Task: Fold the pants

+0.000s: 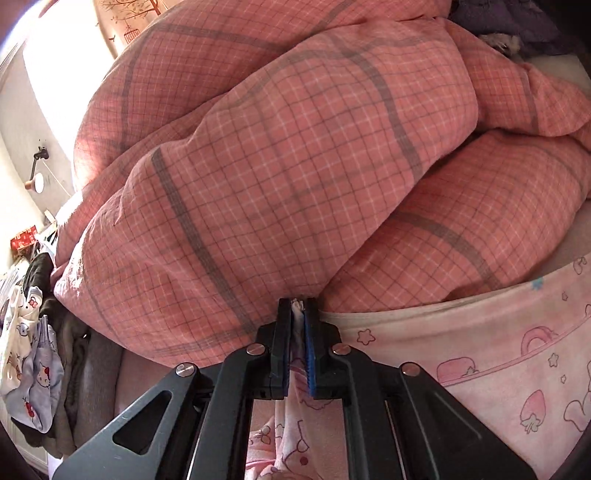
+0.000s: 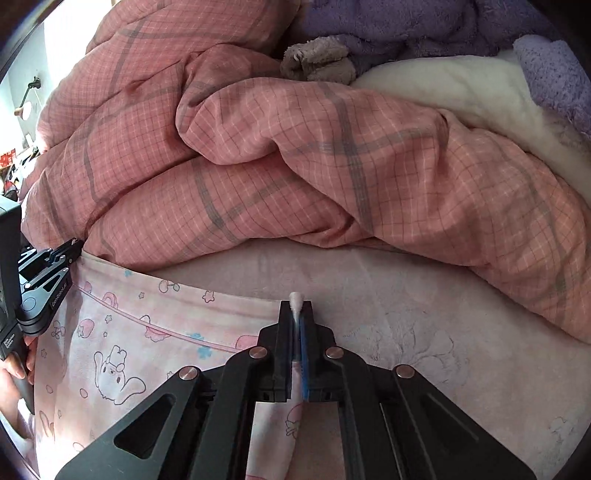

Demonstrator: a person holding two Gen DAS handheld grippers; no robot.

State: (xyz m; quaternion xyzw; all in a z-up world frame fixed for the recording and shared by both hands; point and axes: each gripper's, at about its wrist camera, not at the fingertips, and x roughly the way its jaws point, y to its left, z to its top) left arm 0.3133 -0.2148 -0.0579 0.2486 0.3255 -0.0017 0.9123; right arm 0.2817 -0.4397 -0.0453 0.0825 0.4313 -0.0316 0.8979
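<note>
The pants point(image 1: 480, 354) are pale pink with cartoon strawberries, stars and bunnies. They lie spread on the pink bed sheet point(image 2: 424, 295). My left gripper point(image 1: 298, 306) is shut on one edge of the pants, right against the plaid duvet. My right gripper point(image 2: 296, 306) is shut on the other end of the same edge, and a bit of white fabric pokes out past its tips. The pants point(image 2: 140, 332) stretch between the two grippers. The left gripper point(image 2: 55, 266) shows at the left of the right wrist view.
A bulky pink plaid duvet point(image 1: 277, 166) is heaped just behind the pants. A white fleece blanket point(image 2: 480, 96) and purple plush fabric point(image 2: 406, 26) lie at the back right. Clothes point(image 1: 33, 369) hang beside the bed at the left.
</note>
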